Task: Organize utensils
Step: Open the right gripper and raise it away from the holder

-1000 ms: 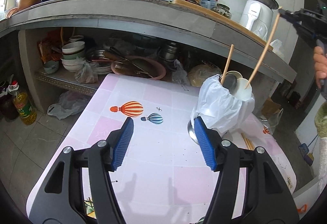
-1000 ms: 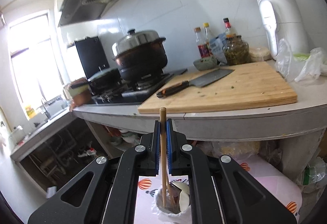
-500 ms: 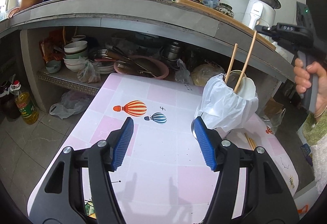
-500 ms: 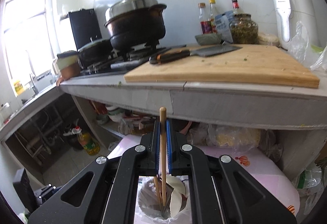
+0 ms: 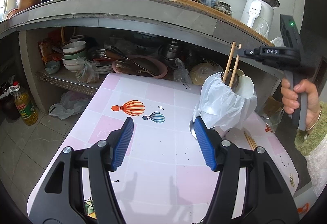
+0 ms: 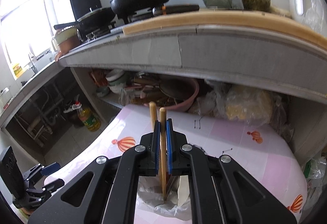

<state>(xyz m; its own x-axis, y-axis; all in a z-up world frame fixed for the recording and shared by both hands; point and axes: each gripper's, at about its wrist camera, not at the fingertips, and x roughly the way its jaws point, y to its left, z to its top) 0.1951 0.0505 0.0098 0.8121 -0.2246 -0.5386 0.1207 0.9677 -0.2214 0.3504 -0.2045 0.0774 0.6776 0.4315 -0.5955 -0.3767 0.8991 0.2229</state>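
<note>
A utensil holder wrapped in a white plastic bag (image 5: 226,105) stands on the pink balloon-print table (image 5: 155,162), right of centre. Two wooden chopsticks and a white spoon (image 5: 246,89) stick out of it. My right gripper (image 6: 162,128) is shut on the nearer chopstick (image 6: 162,146), whose lower end is inside the holder (image 6: 155,203). The other chopstick (image 6: 152,113) stands just left of it. In the left wrist view the right gripper (image 5: 241,52) grips near the chopstick's top. My left gripper (image 5: 163,134) hangs open over the table, nothing between its fingers. A metal spoon (image 5: 191,128) lies behind its right finger.
Loose chopsticks (image 5: 250,140) lie on the table right of the holder. A concrete counter (image 5: 143,19) overhangs the table's far end, with bowls (image 5: 73,56) and a pink basin (image 5: 147,66) on the shelf beneath. An oil bottle (image 5: 25,107) stands on the floor at left.
My right gripper has come down and closer with the chopstick, which now stands steeper with its tip deeper in the holder, next to the other chopstick. The left gripper has stayed put.
</note>
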